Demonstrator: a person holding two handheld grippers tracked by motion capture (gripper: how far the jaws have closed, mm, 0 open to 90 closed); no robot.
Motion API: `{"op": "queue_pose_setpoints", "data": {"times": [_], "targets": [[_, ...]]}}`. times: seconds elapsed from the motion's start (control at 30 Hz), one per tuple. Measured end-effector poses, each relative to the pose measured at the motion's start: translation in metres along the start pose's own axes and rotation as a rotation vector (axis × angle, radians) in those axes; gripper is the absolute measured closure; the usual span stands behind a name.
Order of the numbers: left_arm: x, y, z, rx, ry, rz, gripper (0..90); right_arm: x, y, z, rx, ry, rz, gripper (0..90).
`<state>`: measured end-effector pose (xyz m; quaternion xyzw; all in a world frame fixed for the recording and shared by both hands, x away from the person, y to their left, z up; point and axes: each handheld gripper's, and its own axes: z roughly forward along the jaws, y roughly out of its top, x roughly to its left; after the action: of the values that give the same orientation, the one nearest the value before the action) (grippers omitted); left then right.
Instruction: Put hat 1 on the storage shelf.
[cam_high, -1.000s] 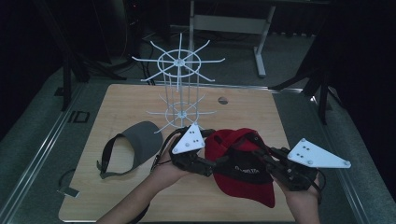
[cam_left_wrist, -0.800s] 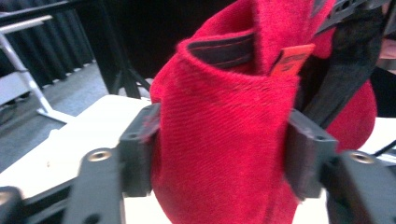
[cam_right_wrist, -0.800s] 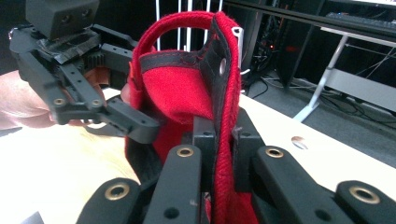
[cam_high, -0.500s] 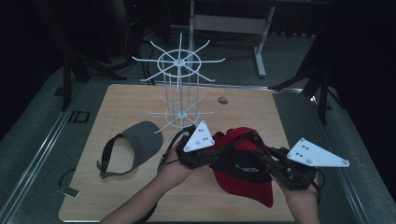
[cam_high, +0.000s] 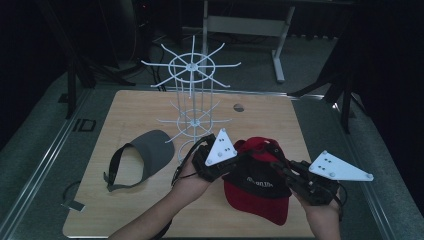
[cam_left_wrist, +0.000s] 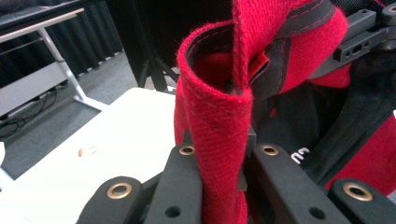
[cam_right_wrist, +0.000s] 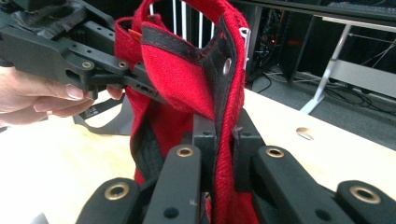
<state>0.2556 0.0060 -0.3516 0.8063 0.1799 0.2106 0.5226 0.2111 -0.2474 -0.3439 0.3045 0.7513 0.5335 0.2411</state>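
Both grippers, left gripper (cam_high: 235, 161) and right gripper (cam_high: 280, 167), pinch the fuzzy red wool cap (cam_high: 257, 192) near the table's (cam_high: 125, 107) front edge; the left jaws have just been closing onto it; the gripper views expose its black inner band.

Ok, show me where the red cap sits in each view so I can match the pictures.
High view: red cap low and right of centre, between the two hands.
Left gripper view: it rises from bottom centre to the top edge.
Right gripper view: it stands upright at centre.
Shared landmark: the wooden table, pale behind the cap in both gripper views.
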Motion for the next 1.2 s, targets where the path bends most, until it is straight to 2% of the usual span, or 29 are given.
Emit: {"op": "queue_pose_setpoints", "data": {"times": [0.33,0.43,0.53,0.63,0.7,0.77,0.83,0.9,0.97,1.0,1.07,1.2], "targets": [[0.000,0.005,0.000,-0.018,-0.016,-0.029,87.6,-0.006,-0.011,-0.006,0.002,0.010,0.031,79.8],[-0.002,0.010,-0.002,-0.037,0.005,-0.016,87.5,-0.006,-0.014,-0.009,0.012,0.004,0.026,77.1],[-0.005,0.014,-0.003,-0.034,0.004,0.006,87.5,-0.006,-0.016,-0.011,0.018,-0.001,0.035,76.7],[-0.005,0.014,-0.003,-0.037,0.010,0.000,87.6,-0.006,-0.016,-0.012,0.013,0.005,0.038,75.0],[-0.003,0.015,-0.004,-0.043,0.007,-0.006,87.5,-0.006,-0.017,-0.013,0.008,0.017,0.043,69.8],[-0.003,0.016,-0.004,-0.049,0.005,-0.013,87.6,-0.005,-0.017,-0.014,0.000,0.037,0.041,60.6],[-0.004,0.016,-0.005,-0.051,0.001,-0.011,87.6,-0.004,-0.016,-0.016,-0.003,0.058,0.025,53.6],[-0.004,0.017,-0.006,-0.050,-0.003,-0.008,87.5,-0.003,-0.016,-0.016,0.005,0.072,0.020,52.4],[-0.004,0.016,-0.006,-0.056,-0.015,-0.016,87.5,0.000,-0.014,-0.017,0.004,0.128,0.014,46.8],[-0.004,0.016,-0.006,-0.051,-0.007,-0.011,87.5,0.001,-0.013,-0.018,0.003,0.141,0.010,44.2],[-0.003,0.015,-0.006,-0.050,-0.006,-0.012,87.5,0.003,-0.013,-0.020,-0.006,0.137,0.000,43.7],[0.000,0.010,-0.008,-0.054,-0.025,-0.011,87.4,0.004,-0.008,-0.028,-0.053,0.206,-0.015,44.5]]}}
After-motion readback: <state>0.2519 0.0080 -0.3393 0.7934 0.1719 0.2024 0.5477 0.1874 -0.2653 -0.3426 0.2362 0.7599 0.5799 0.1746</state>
